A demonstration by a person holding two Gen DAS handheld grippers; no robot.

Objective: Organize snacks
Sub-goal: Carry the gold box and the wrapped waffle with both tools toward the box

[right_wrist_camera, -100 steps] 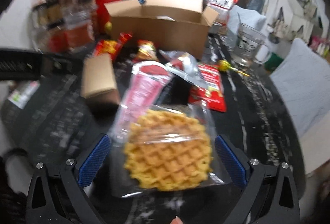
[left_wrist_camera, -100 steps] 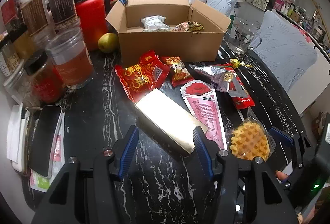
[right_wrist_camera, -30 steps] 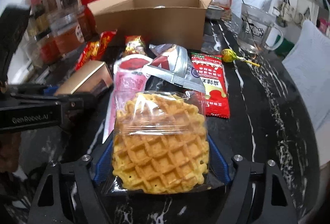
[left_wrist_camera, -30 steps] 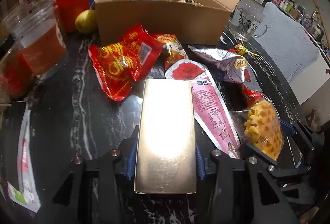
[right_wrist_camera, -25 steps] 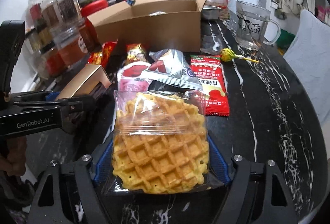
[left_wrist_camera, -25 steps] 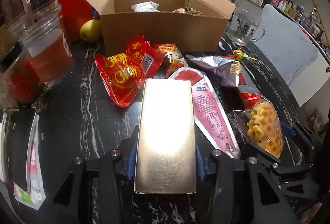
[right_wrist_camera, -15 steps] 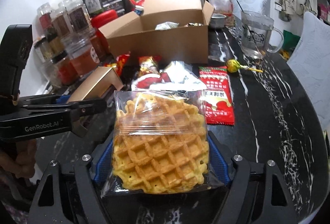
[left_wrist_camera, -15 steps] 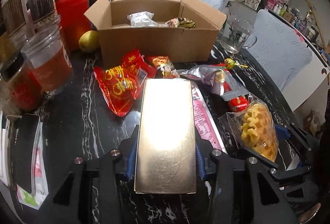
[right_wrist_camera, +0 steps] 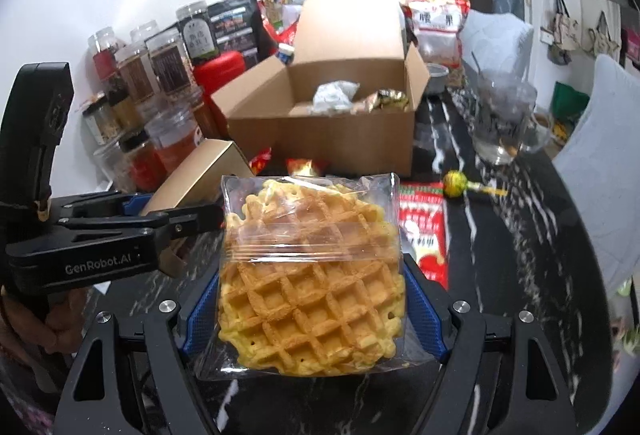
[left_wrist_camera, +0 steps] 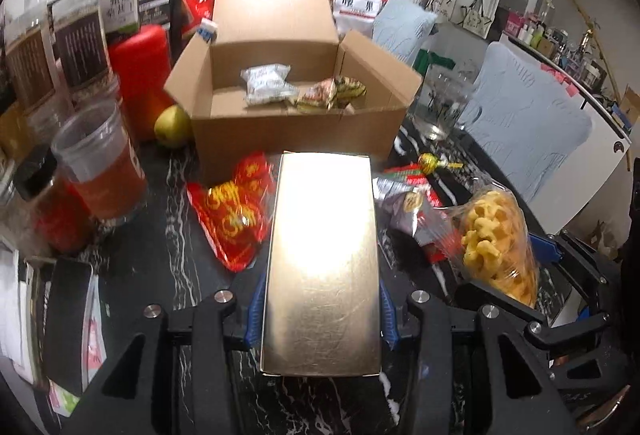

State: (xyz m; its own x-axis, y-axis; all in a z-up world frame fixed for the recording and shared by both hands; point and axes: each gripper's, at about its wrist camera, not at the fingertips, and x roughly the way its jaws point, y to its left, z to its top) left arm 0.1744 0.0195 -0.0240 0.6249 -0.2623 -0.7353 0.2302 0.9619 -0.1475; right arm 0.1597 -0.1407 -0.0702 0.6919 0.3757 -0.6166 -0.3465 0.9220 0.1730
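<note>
one cardboard box [left_wrist_camera: 296,133] (two packets inside), one gold box [left_wrist_camera: 322,259], one bagged waffle [right_wrist_camera: 312,267], one lollipop [right_wrist_camera: 454,182]

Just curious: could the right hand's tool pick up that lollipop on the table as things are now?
Probably not yet: the right gripper is already clamped on the bagged waffle. The lollipop lies uncovered, so the full fingers are the only obstacle.

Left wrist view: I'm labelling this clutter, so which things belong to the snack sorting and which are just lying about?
Job: gold box in left gripper; bagged waffle in right gripper; cardboard box; red packet; lollipop.

Lying about: jars, pear, glass mug.
</note>
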